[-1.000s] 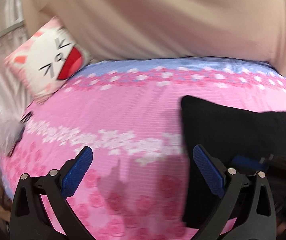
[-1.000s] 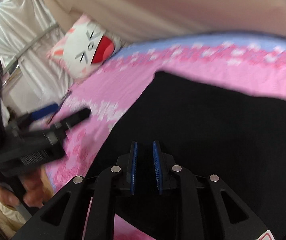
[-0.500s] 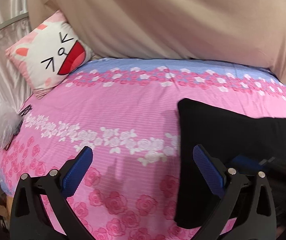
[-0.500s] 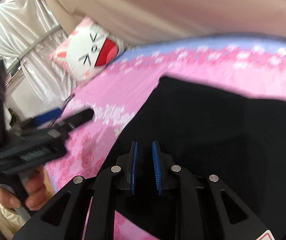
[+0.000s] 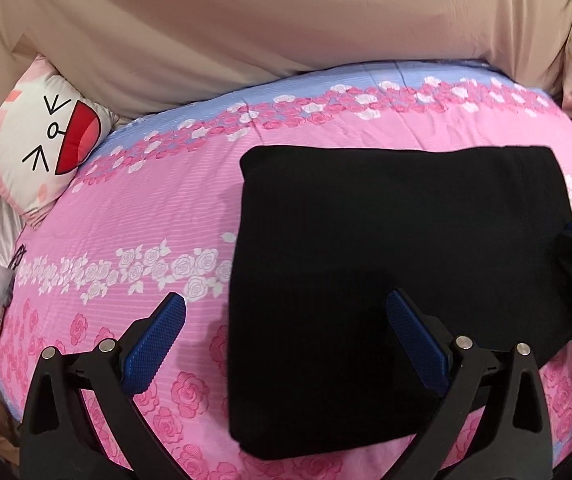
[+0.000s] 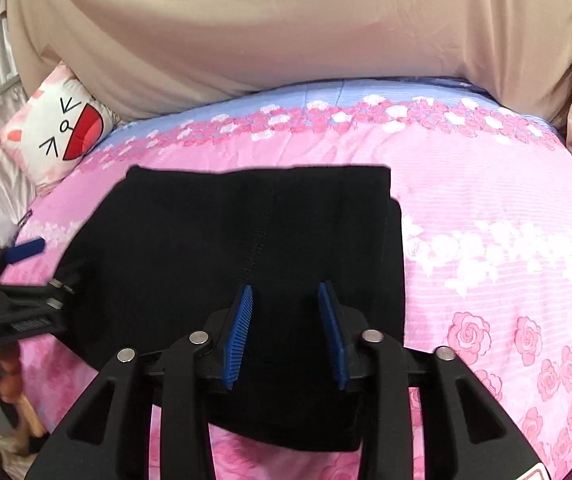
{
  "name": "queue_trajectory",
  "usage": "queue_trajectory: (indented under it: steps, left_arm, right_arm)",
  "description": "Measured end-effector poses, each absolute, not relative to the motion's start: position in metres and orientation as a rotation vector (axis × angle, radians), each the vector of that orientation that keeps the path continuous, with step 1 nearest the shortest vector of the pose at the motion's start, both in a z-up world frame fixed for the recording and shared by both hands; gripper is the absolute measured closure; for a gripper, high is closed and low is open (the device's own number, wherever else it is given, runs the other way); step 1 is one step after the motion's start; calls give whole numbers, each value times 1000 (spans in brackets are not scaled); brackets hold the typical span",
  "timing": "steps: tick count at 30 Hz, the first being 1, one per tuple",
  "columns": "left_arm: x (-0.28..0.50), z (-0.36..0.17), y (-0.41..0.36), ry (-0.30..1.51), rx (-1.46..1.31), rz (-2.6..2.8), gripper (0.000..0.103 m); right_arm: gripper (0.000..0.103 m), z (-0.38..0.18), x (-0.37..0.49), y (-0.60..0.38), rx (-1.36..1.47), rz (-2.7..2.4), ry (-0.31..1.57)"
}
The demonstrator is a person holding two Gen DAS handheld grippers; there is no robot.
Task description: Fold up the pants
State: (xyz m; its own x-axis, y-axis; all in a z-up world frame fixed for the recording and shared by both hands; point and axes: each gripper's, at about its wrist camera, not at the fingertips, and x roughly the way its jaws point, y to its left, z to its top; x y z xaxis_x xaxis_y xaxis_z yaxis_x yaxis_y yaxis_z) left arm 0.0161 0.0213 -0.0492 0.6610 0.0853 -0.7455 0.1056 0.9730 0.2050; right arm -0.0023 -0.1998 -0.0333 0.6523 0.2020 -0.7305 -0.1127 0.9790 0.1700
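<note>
Left wrist view: black pants (image 5: pixel 398 272) folded into a flat rectangle on pink rose bedsheet (image 5: pixel 133 216).
L gripper (image 5: pixel 286 332) jaws wide, empty, over pants' left edge; R gripper (image 6: pixel 286 332) partly apart, empty, above pants; cat pillow (image 5: pixel 41 144) far left.

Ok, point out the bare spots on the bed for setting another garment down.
Bare floral bedspread lies right of the folded black pants, out to the bed's edge. Another patch sits between the pants and the cat-face pillow. The near-left side is crowded by the left gripper, open, and the right gripper.
</note>
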Motion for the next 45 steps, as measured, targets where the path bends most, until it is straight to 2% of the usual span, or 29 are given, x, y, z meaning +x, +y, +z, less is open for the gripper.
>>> queue_trajectory:
  steps: [2, 3, 4, 10, 17, 21, 23, 26, 30, 33, 38, 41, 43, 45]
  left_arm:
    - [18, -52, 21, 855, 237, -4, 5]
    - [19, -53, 22, 860, 232, -3, 5]
    - [20, -55, 23, 865, 226, -3, 5]
    - [22, -59, 25, 877, 205, -8, 5]
    - [23, -60, 25, 877, 204, -5, 5]
    - [19, -57, 28, 879, 172, -25, 5]
    - [17, -57, 36, 906, 73, -117, 5]
    - [20, -70, 52, 976, -69, -173, 5]
    - [23, -84, 75, 1025, -273, -227, 5]
    - [22, -85, 73, 1017, -257, -232, 5]
    - [19, -85, 65, 972, -222, -217, 5]
    - [24, -86, 62, 938, -219, -228, 5]
    - [22, -85, 63, 918, -237, -221, 5]
    - [26, -85, 62, 923, -246, -238, 7]
  right_arm:
    - [66, -28, -7, -192, 83, 193, 835]
    - [60, -32, -7, -192, 67, 182, 846]
    - [59, -42, -6, -194, 55, 160, 866]
    - [59, -31, -16, -211, 156, 147, 819]
    - [56, -41, -17, -245, 248, 82, 851]
    - [42, -46, -26, -255, 297, 85, 856]
    - [41, -50, -29, -259, 342, 118, 860]
    - [32, -63, -28, -263, 428, 157, 896]
    - [28, -81, -25, -264, 536, 210, 940]
    - [21, -81, -27, -261, 547, 230, 928]
    - [17, -82, -28, -257, 540, 240, 913]
    - [19, -83, -26, -251, 534, 266, 894]
    - [29, -84, -24, -246, 506, 248, 882]
    - [53, -85, -23, -249, 559, 267, 868]
